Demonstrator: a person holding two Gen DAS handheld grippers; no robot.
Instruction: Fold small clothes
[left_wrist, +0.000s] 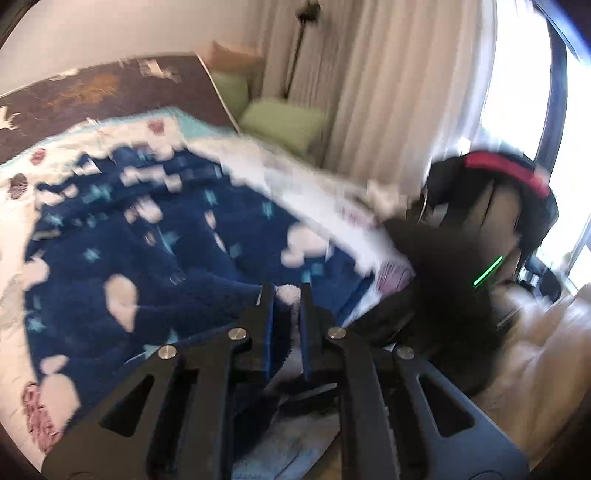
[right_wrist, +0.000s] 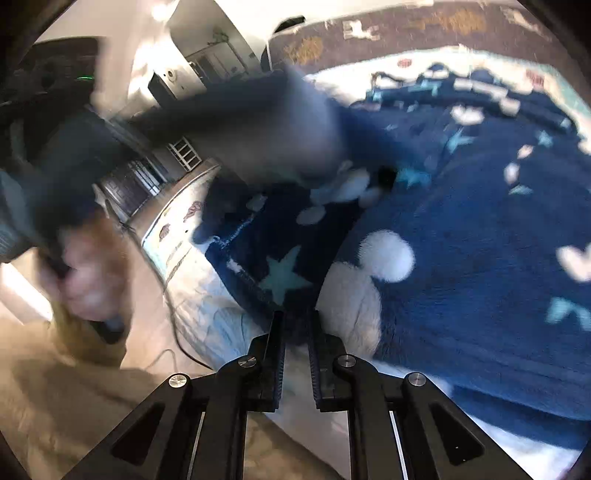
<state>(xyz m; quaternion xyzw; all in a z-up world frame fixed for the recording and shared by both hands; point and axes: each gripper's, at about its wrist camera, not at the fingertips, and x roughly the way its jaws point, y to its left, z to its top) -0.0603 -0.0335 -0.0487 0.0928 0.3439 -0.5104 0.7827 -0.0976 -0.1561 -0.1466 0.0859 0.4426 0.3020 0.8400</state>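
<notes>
Fleece (left_wrist: 155, 236), navy with stars and clouds, lies spread on the white sheet (left_wrist: 22, 206), likely so its near edge can be lifted for a fold. Left gripper (left_wrist: 287, 299) is pinched on that hem; right gripper (right_wrist: 295, 325) is likewise clamped on the fleece edge.

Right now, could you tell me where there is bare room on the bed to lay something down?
Bare quilt borders the blue fleece garment on its left, and the brown blanket beyond lies uncovered. The near edge is crowded: left gripper and right gripper both pinch the fleece.
</notes>
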